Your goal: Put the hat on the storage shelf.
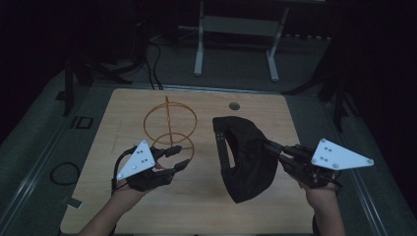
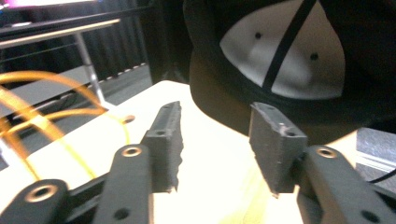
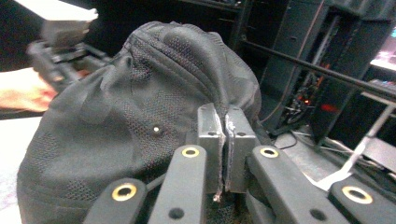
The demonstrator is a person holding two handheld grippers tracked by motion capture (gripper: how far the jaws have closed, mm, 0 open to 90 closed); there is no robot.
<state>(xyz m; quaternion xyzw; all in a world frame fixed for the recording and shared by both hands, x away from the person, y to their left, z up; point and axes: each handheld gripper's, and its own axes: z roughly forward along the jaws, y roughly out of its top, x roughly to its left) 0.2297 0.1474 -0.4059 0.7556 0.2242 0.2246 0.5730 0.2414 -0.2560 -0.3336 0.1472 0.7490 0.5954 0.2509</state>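
A black mesh cap [image 1: 246,157] hangs above the wooden table [image 1: 196,206], right of centre. My right gripper [image 1: 273,147] comes in from the right and is shut on the cap's fabric. In the right gripper view the pads [image 3: 223,140] are pressed together on the edge of the cap [image 3: 140,116]. An orange wire stand [image 1: 169,125] made of rings is upright on the table's left half. My left gripper [image 1: 181,157] is open just in front of it, with nothing between its fingers. The left gripper view shows its jaws [image 2: 217,140] apart, the cap's pale inside [image 2: 280,60] beyond them and the wire stand [image 2: 42,121] at left.
A round hole [image 1: 234,105] is in the table near its far edge. A white metal frame [image 1: 236,44] stands on the floor behind the table. A cable loop [image 1: 64,172] lies on the floor at left. The surroundings are dark.
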